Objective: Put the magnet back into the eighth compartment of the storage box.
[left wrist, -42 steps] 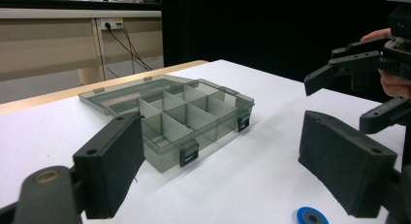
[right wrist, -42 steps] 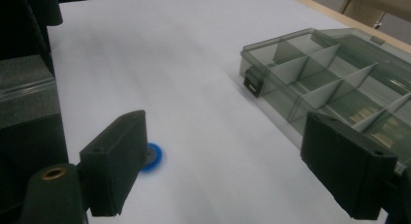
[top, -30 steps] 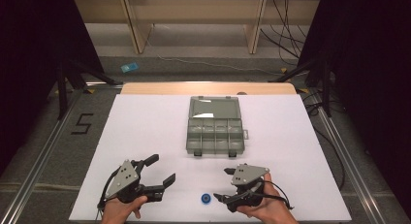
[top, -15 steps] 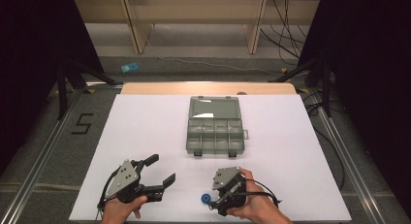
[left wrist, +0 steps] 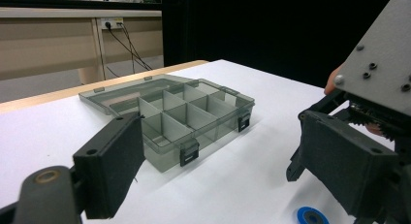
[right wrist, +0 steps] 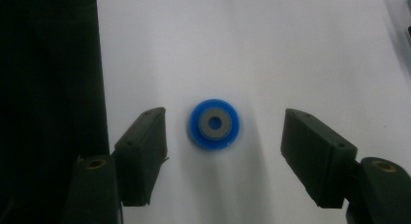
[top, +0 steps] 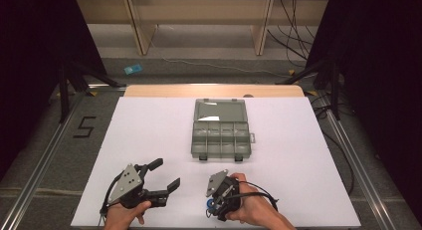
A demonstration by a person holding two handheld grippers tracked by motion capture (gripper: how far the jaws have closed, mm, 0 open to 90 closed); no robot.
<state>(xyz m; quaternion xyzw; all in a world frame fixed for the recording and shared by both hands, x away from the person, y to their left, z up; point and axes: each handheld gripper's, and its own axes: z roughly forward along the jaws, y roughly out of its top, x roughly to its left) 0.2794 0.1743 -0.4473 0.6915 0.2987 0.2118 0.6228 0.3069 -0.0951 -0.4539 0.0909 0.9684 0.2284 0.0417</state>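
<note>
Two claws gape, holding nothing: right claw (right wrist: pixel 223 136) straddles blue disc (right wrist: pixel 214 123); compartment box (top: pixel 220 135) lies open

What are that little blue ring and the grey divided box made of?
The ring looks like smooth blue plastic around a dull grey core, perhaps metal or rubber. The box looks like tinted clear plastic: its dividers show through the walls, its lid catches glare, and its latches are darker.

Small ring (right wrist: pixel 214 123) on table (top: pixel 149 130), near edge, before compartment box (top: pixel 220 130)
</note>
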